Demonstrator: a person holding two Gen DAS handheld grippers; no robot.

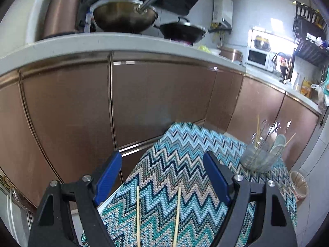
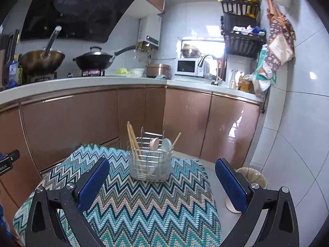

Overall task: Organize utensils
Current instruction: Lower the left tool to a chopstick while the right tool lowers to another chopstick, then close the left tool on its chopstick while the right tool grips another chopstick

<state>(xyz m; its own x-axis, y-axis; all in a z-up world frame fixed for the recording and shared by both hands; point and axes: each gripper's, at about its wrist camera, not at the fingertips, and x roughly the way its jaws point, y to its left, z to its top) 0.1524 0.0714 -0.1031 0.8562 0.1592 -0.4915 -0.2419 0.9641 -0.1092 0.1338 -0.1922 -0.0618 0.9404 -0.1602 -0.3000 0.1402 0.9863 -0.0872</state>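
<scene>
While two loose chopsticks (image 1: 158,216) lie on the zigzag cloth (image 1: 185,154) between my left hand-held gripper (image 1: 162,177) fingers, I risk rolling them apart if I close carelessly. Both point slightly downward, jaws wide and empty. My right hand-held gripper (image 2: 162,183) faces the utensil holder (image 2: 151,164) ahead.

bright daylight | window (image 2: 202,47) glare | fisheye edges | left view soft
</scene>
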